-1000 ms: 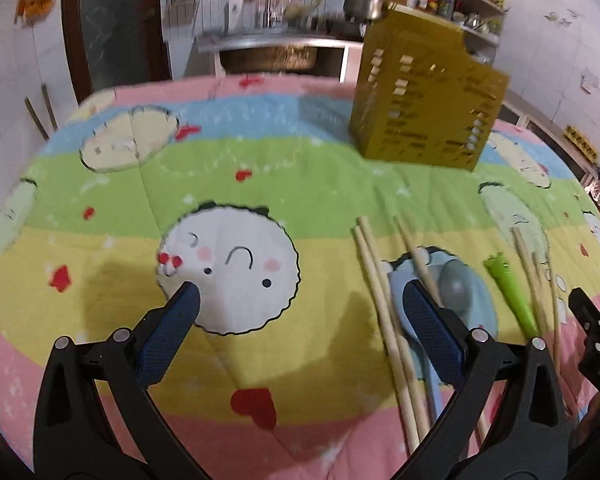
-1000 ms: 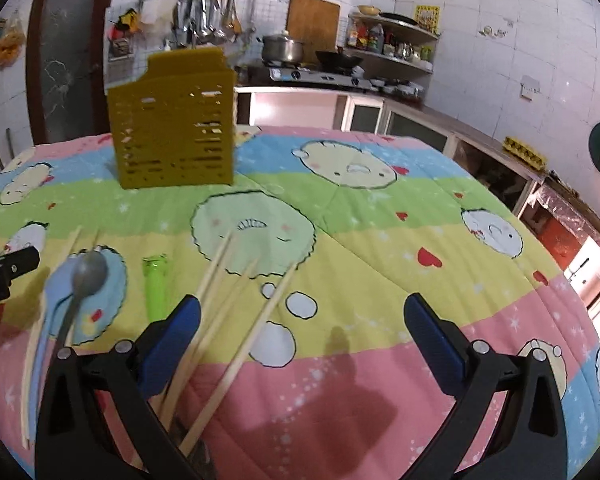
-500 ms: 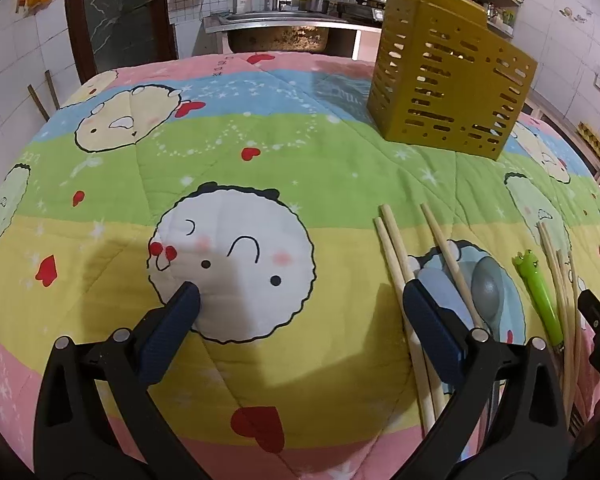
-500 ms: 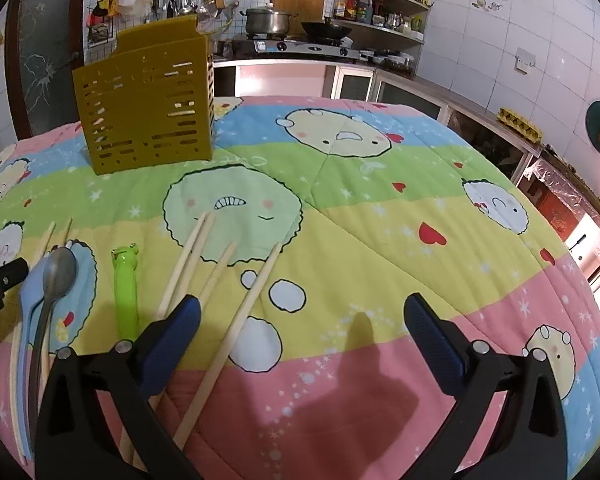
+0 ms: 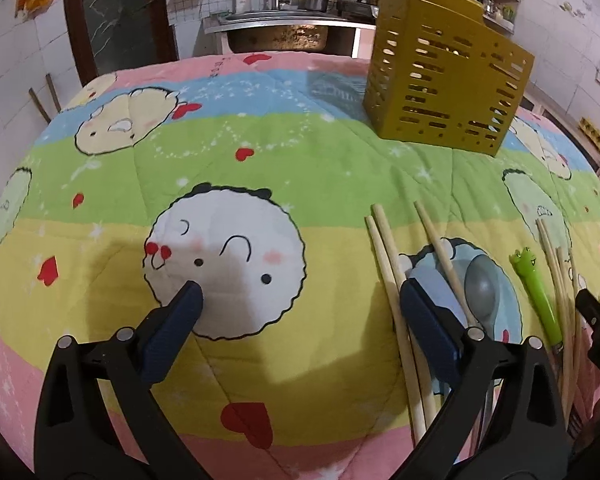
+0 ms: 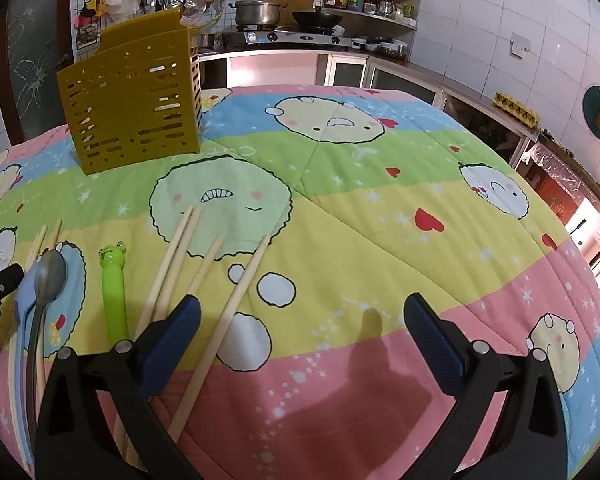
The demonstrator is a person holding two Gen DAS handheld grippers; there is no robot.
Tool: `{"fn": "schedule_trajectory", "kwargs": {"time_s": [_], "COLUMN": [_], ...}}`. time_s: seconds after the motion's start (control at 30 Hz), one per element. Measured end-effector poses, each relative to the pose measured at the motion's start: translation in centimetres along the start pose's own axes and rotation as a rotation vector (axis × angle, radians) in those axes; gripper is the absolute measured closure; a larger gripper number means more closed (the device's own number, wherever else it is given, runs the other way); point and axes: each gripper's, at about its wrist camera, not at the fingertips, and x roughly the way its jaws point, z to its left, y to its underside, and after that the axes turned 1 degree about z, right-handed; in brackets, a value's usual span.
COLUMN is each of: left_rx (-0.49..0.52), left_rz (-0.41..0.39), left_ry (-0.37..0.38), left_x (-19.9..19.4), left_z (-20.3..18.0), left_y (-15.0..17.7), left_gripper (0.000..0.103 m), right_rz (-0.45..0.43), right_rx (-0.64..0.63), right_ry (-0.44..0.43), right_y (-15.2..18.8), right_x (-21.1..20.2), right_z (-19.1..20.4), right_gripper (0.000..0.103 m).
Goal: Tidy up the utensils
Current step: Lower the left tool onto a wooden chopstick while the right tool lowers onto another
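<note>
A mustard slotted utensil holder point(image 5: 444, 80) stands upright at the far side of the quilted table; it also shows in the right wrist view point(image 6: 132, 108). Wooden chopsticks point(image 5: 392, 280), a metal spoon point(image 5: 482, 288) and a green frog-handled utensil point(image 5: 538, 292) lie flat near the front. In the right wrist view I see the spoon point(image 6: 48, 280), the frog utensil point(image 6: 114, 288) and several chopsticks point(image 6: 228, 312). My left gripper point(image 5: 298, 308) is open and empty, its right finger over the chopsticks. My right gripper point(image 6: 300, 316) is open and empty, its left finger beside the chopsticks.
The colourful cartoon quilt point(image 5: 260, 168) covers the table. A kitchen sink point(image 5: 276, 36) and a stove counter point(image 6: 284, 40) stand behind it. The table's right edge drops off near a cabinet point(image 6: 556, 176). The other gripper's tip shows at the right edge of the left view point(image 5: 598, 320).
Both grippers have risen and tilted, so the holder and utensils sit lower and closer in view. Nothing on the table has moved; both grippers stay open.
</note>
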Motion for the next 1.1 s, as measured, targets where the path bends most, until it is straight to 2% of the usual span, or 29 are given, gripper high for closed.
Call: {"fn": "schedule_trajectory", "kwargs": {"time_s": [0.23, 0.43, 0.97, 1.0, 1.1], "left_rx": [0.011, -0.027, 0.006, 0.002, -0.005], "left_rz": [0.023, -0.013, 0.035, 0.038, 0.051], "left_ry": [-0.044, -0.011, -0.008, -0.006, -0.002], "left_x": [0.5, -0.5, 0.7, 0.7, 0.7], "left_z": [0.1, 0.3, -0.9, -0.8, -0.9], "left_y": [0.2, -0.1, -0.2, -0.2, -0.4], "left_gripper": [0.008, 0.010, 0.011, 0.012, 0.016], "right_rz": [0.017, 0.014, 0.031, 0.036, 0.062], "right_rx": [-0.013, -0.014, -0.017, -0.012, 0.006], "right_ry": [0.009, 0.007, 0.020, 0.016, -0.018], "right_y": [0.1, 0.2, 0.2, 0.2, 0.2], "right_x": [0.2, 0.2, 0.3, 0.3, 0.6], "right_z": [0.3, 0.4, 0.9, 0.9, 0.9], "right_gripper": [0.004, 0.004, 0.005, 0.006, 0.019]}}
